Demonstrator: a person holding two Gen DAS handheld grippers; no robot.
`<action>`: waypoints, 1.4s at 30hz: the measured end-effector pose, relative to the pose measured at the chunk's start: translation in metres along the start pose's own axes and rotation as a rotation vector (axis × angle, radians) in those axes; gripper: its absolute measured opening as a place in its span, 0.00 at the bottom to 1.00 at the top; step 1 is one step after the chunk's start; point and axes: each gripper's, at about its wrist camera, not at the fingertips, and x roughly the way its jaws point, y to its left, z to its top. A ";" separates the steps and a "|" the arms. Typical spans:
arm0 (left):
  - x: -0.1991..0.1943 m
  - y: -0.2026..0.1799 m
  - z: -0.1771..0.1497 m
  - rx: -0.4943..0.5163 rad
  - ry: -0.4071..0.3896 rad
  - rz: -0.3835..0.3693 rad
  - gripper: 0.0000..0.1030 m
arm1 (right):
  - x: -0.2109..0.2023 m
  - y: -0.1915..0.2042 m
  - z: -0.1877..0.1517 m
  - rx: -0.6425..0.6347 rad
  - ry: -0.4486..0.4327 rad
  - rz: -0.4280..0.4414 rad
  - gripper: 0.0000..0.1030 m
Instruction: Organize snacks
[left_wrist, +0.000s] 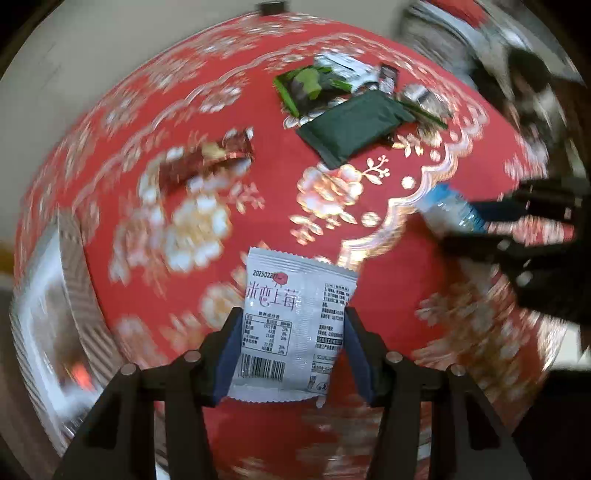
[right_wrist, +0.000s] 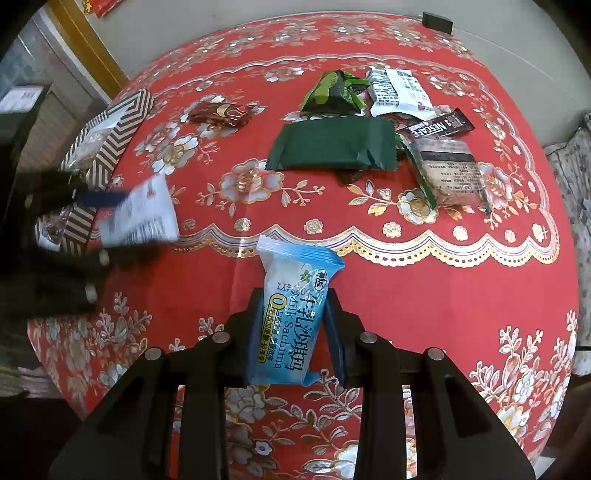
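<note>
Two grippers, one snack packet clamped in each, above the red floral tablecloth (right_wrist: 443, 295).
Left gripper (left_wrist: 291, 332) grips a white strawberry packet (left_wrist: 295, 321); right gripper (right_wrist: 293, 332) grips a blue Milk Sachima packet (right_wrist: 295, 314). Dark green packet (right_wrist: 334, 147) and others lie farther back; striped box (right_wrist: 110, 136) at left edge.

Left wrist view: looks steeply down along its fingers at the red floral tablecloth (left_wrist: 280, 206), close above it, picture smeared by motion. Right wrist view: same steep downward look, sharp, from just to the right. Both share the dark green packet (left_wrist: 354, 125) (right_wrist: 332, 147) at the far side, and each catches the other gripper at its edge.
</note>
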 end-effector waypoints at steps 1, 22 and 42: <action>0.003 -0.006 -0.001 -0.044 0.010 0.015 0.54 | 0.000 0.000 0.000 -0.003 0.000 0.001 0.29; -0.001 0.000 -0.036 -0.296 0.033 0.032 0.54 | 0.000 0.002 -0.001 -0.051 0.014 0.020 0.29; -0.008 0.004 -0.035 -0.266 0.014 -0.019 0.54 | -0.012 0.013 -0.002 -0.035 -0.015 0.000 0.29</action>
